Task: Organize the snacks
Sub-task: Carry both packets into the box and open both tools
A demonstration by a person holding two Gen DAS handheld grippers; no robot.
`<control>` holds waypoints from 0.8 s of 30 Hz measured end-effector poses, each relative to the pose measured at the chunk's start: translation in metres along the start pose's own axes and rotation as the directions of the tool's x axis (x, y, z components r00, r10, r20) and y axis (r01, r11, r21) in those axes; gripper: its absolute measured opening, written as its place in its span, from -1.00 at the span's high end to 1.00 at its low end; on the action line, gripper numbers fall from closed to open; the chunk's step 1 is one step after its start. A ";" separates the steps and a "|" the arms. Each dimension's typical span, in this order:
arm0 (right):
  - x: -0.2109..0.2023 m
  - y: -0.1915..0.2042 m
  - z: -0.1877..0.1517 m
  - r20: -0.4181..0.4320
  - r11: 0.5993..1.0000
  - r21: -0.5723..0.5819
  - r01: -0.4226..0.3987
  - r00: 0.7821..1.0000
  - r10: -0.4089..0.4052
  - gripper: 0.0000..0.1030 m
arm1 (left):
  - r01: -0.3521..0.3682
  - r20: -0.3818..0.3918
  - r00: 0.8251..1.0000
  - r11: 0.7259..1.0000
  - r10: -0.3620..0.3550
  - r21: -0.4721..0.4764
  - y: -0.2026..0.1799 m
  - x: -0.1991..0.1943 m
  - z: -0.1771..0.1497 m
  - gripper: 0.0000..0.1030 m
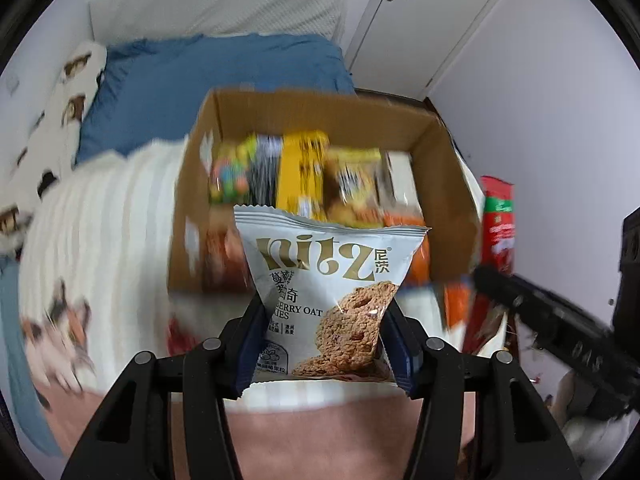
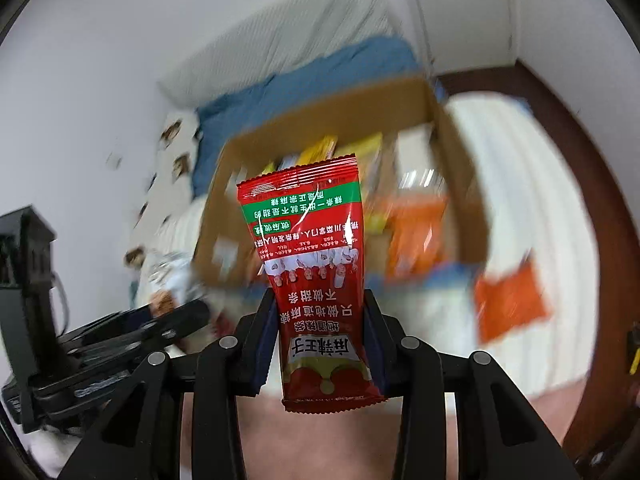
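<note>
My left gripper (image 1: 324, 300) is shut on a white oat cookie packet (image 1: 332, 292) and holds it upright in the air in front of a cardboard box (image 1: 452, 184). The box stands on the bed and holds several snack packets (image 1: 304, 172). My right gripper (image 2: 318, 300) is shut on a red spicy strip packet (image 2: 316, 264), held upside down before the same box (image 2: 460, 168). The red packet also shows at the right of the left wrist view (image 1: 498, 220). The background is motion-blurred in both views.
The box sits on a white ribbed blanket (image 1: 100, 216) over a bed with a blue pillow (image 1: 208, 84). An orange packet (image 2: 508, 304) lies on the blanket to the right of the box. A white door (image 1: 420, 12) and walls stand behind.
</note>
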State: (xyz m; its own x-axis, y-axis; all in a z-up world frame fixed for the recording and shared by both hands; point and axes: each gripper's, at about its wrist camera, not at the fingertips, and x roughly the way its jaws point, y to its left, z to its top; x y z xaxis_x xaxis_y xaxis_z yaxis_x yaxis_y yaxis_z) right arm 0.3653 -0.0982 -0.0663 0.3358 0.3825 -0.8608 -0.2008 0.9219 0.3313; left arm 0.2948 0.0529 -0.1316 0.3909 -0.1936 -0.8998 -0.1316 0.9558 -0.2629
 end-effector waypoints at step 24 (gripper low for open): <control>0.155 -0.042 0.070 -0.215 0.979 0.013 0.205 0.956 -0.198 -0.81 | -0.143 -0.251 0.960 0.988 0.123 -0.065 0.068 0.137 0.077 -0.82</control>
State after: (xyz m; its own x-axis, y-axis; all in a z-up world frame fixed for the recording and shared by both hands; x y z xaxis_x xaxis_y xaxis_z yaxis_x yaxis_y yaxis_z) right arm 0.4901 -0.0739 -0.1864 0.1635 0.1702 -0.9718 -0.1160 0.9815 0.1524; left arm 0.4095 0.1087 -0.2455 0.1309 -0.1242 -0.9836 -0.2454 0.9572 -0.1536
